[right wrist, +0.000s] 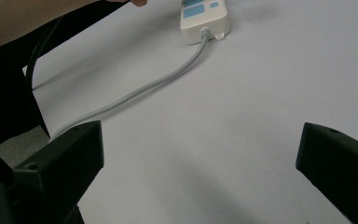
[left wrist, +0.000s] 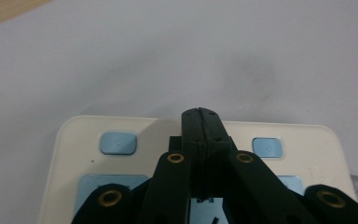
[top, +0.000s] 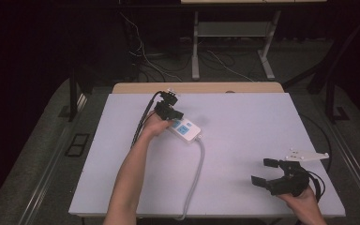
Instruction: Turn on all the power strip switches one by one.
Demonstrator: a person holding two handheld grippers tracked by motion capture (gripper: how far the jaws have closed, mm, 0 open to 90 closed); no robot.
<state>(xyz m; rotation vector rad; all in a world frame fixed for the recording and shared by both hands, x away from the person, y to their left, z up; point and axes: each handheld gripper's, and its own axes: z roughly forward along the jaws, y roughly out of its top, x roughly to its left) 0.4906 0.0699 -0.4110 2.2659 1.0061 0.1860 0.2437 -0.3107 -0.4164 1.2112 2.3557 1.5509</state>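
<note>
**A:** High view question: which way does the power strip (top: 184,130) lie from each set of tongs? Trying to guess the next move.

**B:** Going left to right: the left tongs (top: 175,114) are right on top of it, towards the far-left part of the desk (top: 243,117). In the left gripper view the jaws are clenched tight together with nothing between them, tip pointing down at the strip's (left wrist: 303,144) white face, between the two small blue buttons. Looks to me like a poke at the strip, not a grab.

**A:** And its long axis?

**B:** Diagonal, running from under the left tongs down towards the right, with the grey cord (top: 196,173) leaving the lower end and trailing to the desk's near edge.

**A:** Right side?

**B:** The right tongs (top: 266,172) sit near the near-right corner, well apart from the strip, jaws spread wide and empty. From there the strip lies up and to the left. So the left hand is clearly the nearer one.
</note>
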